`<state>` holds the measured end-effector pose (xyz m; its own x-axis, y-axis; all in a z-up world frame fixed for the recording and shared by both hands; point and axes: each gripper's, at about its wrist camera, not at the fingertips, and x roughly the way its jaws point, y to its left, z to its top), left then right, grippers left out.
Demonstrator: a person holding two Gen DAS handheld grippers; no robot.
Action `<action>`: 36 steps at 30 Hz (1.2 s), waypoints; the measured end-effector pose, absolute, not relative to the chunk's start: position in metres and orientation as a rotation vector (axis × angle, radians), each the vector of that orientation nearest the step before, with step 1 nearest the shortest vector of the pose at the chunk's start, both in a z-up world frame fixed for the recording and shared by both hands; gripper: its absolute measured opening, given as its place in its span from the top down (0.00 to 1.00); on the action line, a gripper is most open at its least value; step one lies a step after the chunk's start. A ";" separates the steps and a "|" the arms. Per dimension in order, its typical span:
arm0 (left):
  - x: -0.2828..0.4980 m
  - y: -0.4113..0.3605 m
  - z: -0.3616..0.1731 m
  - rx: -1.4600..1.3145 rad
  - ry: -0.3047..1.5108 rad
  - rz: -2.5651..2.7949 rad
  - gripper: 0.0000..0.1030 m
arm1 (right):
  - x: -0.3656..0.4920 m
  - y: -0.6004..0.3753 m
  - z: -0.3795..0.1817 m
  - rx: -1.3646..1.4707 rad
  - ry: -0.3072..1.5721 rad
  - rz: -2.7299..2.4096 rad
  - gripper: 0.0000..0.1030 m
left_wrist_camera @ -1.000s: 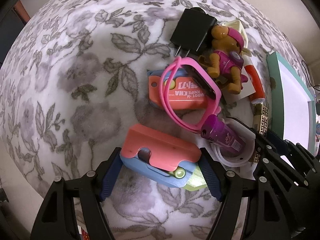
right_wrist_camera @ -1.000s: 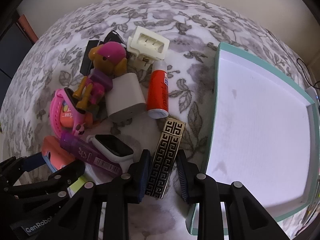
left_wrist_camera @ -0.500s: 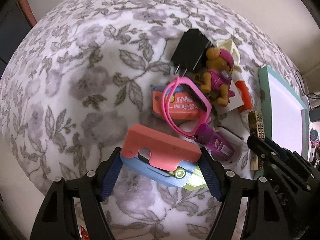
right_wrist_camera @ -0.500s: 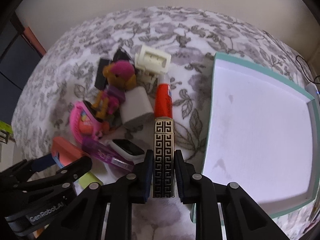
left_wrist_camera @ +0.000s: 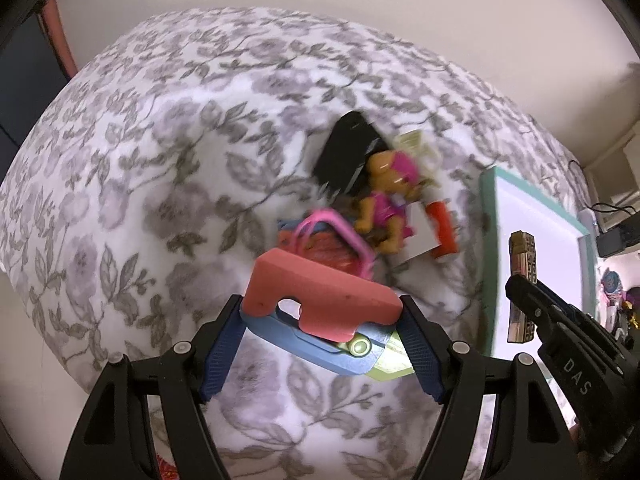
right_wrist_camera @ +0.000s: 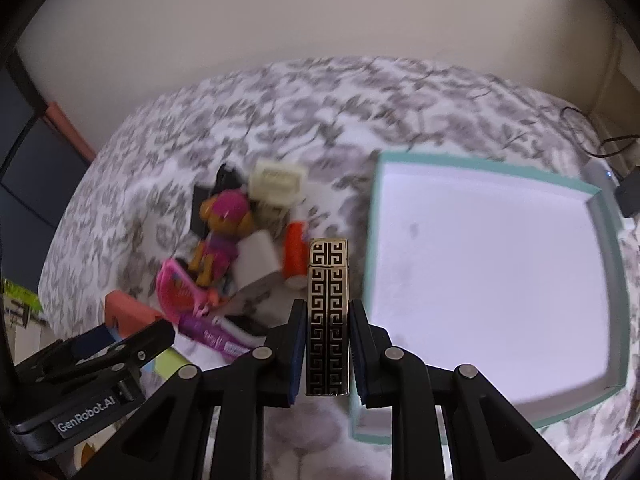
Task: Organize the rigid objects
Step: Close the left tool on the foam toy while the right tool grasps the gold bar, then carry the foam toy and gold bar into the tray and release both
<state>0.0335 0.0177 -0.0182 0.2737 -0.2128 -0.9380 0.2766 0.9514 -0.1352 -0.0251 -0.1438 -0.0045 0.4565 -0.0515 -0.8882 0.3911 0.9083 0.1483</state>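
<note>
While left fingers (left_wrist_camera: 322, 330) pinch the coral-blue cutter (left_wrist_camera: 320, 312), right fingers (right_wrist_camera: 326, 346) clamp the gold lighter (right_wrist_camera: 327, 320) — both lifted.

A home, likely a bedroom: a floral fleece blanket (left_wrist_camera: 168, 168) fills the frame, a toy pup (right_wrist_camera: 224, 224) and chargers lie at centre, plain wall (right_wrist_camera: 320, 20) across the top.

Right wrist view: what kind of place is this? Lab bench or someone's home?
Probably a home room, not a lab. A floral cloth covers the surface, household clutter lies on it, including a toy dog figure and a teal-rimmed box, and cables run along a plain wall.
</note>
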 end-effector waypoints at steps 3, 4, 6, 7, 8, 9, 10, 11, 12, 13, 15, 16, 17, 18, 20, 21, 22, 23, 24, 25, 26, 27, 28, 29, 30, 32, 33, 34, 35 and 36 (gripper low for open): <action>0.033 0.001 -0.008 0.076 1.239 -0.357 0.26 | -0.032 -0.160 0.000 0.335 1.045 -0.350 0.79; 0.033 -0.006 -0.005 0.082 1.238 -0.368 0.26 | -0.034 -0.166 0.000 0.336 1.046 -0.372 0.79; 0.032 -0.020 0.000 0.081 1.237 -0.397 0.26 | -0.040 -0.180 -0.001 0.375 1.050 -0.394 0.79; 0.031 -0.027 0.003 0.080 1.235 -0.413 0.26 | -0.043 -0.187 -0.002 0.397 1.048 -0.402 0.79; 0.030 -0.036 0.006 0.081 1.232 -0.428 0.26 | -0.045 -0.195 -0.003 0.416 1.045 -0.417 0.79; 0.030 -0.045 0.007 0.085 1.231 -0.440 0.26 | -0.049 -0.201 -0.003 0.424 1.042 -0.433 0.79; 0.029 -0.055 0.008 0.089 1.229 -0.452 0.26 | -0.052 -0.207 -0.003 0.431 1.038 -0.449 0.79; 0.028 -0.064 0.009 0.093 1.229 -0.460 0.26 | -0.055 -0.213 -0.002 0.437 1.028 -0.466 0.79; 0.027 -0.072 0.010 0.095 1.228 -0.465 0.26 | -0.057 -0.219 -0.001 0.440 1.019 -0.482 0.79; 0.027 -0.084 0.010 0.091 1.226 -0.477 0.26 | -0.060 -0.226 -0.001 0.439 1.012 -0.505 0.79; 0.026 -0.099 0.009 0.090 1.221 -0.487 0.26 | -0.067 -0.241 -0.002 0.428 1.003 -0.567 0.79; 0.025 -0.108 0.008 0.095 1.218 -0.495 0.26 | -0.071 -0.251 -0.005 0.432 1.004 -0.604 0.79; 0.023 -0.116 0.007 0.104 1.215 -0.506 0.26 | -0.075 -0.258 -0.006 0.437 1.005 -0.627 0.79; 0.021 -0.125 0.005 0.117 1.211 -0.519 0.26 | -0.080 -0.266 -0.008 0.443 1.007 -0.653 0.79; 0.016 -0.142 -0.001 0.143 1.203 -0.549 0.26 | -0.087 -0.280 -0.011 0.448 1.011 -0.709 0.79; 0.014 -0.149 -0.004 0.151 1.199 -0.562 0.26 | -0.090 -0.285 -0.013 0.448 1.012 -0.727 0.79; 0.011 -0.156 -0.008 0.158 1.195 -0.582 0.26 | -0.093 -0.290 -0.014 0.451 1.009 -0.741 0.79; 0.010 -0.161 -0.010 0.161 1.193 -0.591 0.26 | -0.097 -0.295 -0.015 0.455 1.006 -0.753 0.79; 0.008 -0.165 -0.013 0.168 1.191 -0.600 0.26 | -0.099 -0.297 -0.016 0.456 1.005 -0.763 0.79; 0.007 -0.169 -0.017 0.177 1.191 -0.606 0.26 | -0.101 -0.299 -0.017 0.457 1.003 -0.770 0.79; 0.005 -0.173 -0.020 0.186 1.192 -0.614 0.26 | -0.103 -0.303 -0.018 0.456 1.002 -0.779 0.79; 0.004 -0.176 -0.023 0.193 1.193 -0.622 0.26 | -0.105 -0.305 -0.018 0.455 1.002 -0.787 0.79; 0.003 -0.178 -0.026 0.198 1.193 -0.630 0.26 | -0.106 -0.307 -0.020 0.457 1.005 -0.795 0.79; 0.002 -0.180 -0.029 0.207 1.191 -0.635 0.26 | -0.107 -0.308 -0.021 0.461 1.008 -0.798 0.79; 0.001 -0.182 -0.031 0.219 1.189 -0.637 0.26 | -0.107 -0.308 -0.023 0.467 1.013 -0.798 0.78; -0.002 -0.185 -0.035 0.241 1.186 -0.645 0.26 | -0.107 -0.307 -0.026 0.469 1.024 -0.800 0.78; -0.004 -0.186 -0.038 0.247 1.189 -0.649 0.26 | -0.107 -0.306 -0.027 0.465 1.028 -0.801 0.78; -0.005 -0.187 -0.040 0.251 1.193 -0.656 0.26 | -0.106 -0.306 -0.028 0.462 1.032 -0.799 0.78; -0.007 -0.188 -0.042 0.252 1.199 -0.662 0.26 | -0.106 -0.305 -0.028 0.461 1.035 -0.795 0.78; -0.008 -0.189 -0.044 0.256 1.203 -0.665 0.26 | -0.106 -0.304 -0.029 0.461 1.039 -0.791 0.78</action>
